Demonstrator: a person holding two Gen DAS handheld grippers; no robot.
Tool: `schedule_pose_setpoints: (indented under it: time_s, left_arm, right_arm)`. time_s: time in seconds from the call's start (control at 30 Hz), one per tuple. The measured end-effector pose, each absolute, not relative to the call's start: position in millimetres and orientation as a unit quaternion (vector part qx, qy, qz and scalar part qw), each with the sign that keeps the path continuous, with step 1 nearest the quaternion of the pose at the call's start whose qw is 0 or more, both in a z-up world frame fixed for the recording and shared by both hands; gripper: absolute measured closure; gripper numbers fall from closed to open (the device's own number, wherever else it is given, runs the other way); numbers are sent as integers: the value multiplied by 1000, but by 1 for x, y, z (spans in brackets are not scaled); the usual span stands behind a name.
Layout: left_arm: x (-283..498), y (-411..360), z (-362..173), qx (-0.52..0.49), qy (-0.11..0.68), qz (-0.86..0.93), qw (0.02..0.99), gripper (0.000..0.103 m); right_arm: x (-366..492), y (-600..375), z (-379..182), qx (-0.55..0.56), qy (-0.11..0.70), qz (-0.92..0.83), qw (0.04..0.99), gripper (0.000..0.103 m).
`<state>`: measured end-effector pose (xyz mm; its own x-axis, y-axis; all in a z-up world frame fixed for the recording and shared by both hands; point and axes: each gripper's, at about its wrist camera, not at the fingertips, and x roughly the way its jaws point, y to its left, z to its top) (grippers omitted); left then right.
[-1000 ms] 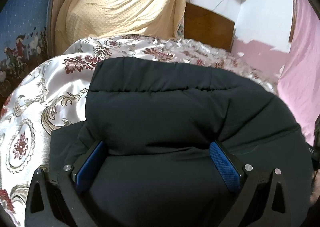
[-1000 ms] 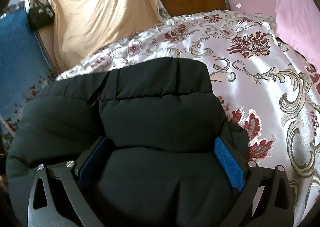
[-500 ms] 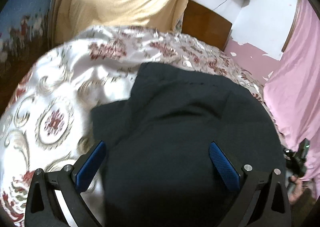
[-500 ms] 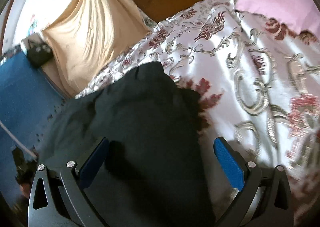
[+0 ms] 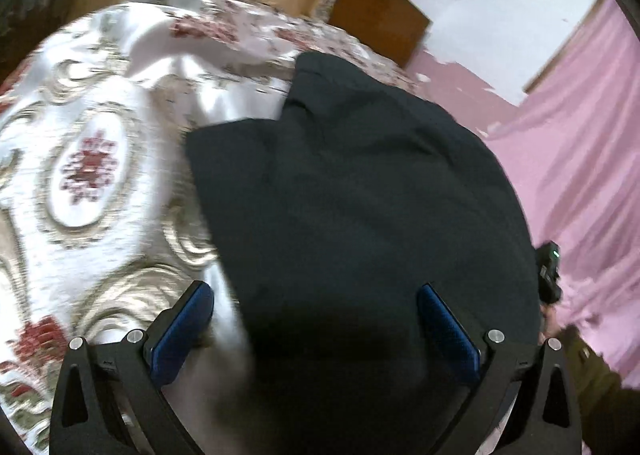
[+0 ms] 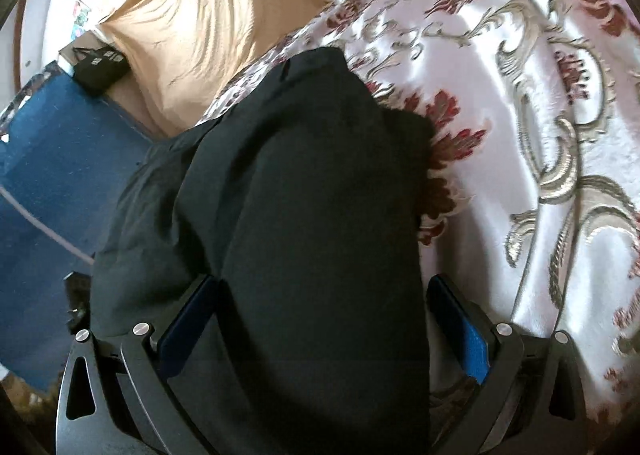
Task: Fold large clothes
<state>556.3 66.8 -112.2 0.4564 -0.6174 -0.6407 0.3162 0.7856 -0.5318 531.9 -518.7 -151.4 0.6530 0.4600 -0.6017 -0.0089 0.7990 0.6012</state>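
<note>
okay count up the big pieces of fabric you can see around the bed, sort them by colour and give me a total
Black: 1, the padded jacket
White floral: 1, the bedspread
Yellow: 1, the draped sheet
Pink: 1, the curtain
Blue: 1, the cloth
Total: 5

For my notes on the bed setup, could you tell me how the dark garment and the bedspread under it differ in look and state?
The dark garment is plain black and matte; the bedspread is shiny pale satin with red flowers and gold scrolls. The garment is bunched into a thick heap between both grippers' open fingers, while the bedspread lies spread out, only lightly creased. The garment covers part of the bed; the bedspread extends well past it. Both are soft fabric.
</note>
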Motion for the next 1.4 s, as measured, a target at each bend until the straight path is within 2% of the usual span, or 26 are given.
schedule_pose_setpoints:
  time_s: [0.17,0.43,0.67,1.27,1.3,1.4]
  left_arm:
    - [556,54,-115,-154,445,-304,828,0]
    - [555,50,-116,-143,448,-297,831,0]
    - [561,50,-116,-140,450,-298,830,0]
    - [562,49,-119,-137,463,-287,827,0]
    - [563,47,-118,-131,470,-278,827,1]
    - [561,43,-109,-138,491,-255,821,20]
  right_arm:
    - [537,-500,-152,256,403,211,853,1]
    - [535,-502,-157,279,385,225,850,1]
    - [530,-494,-151,257,387,240,853,1]
    - [538,-460,-146,245,455,137,845,1]
    - [537,-455,-143,237,456,128,848,2]
    - [533,-448,-133,234,457,110,851,15]
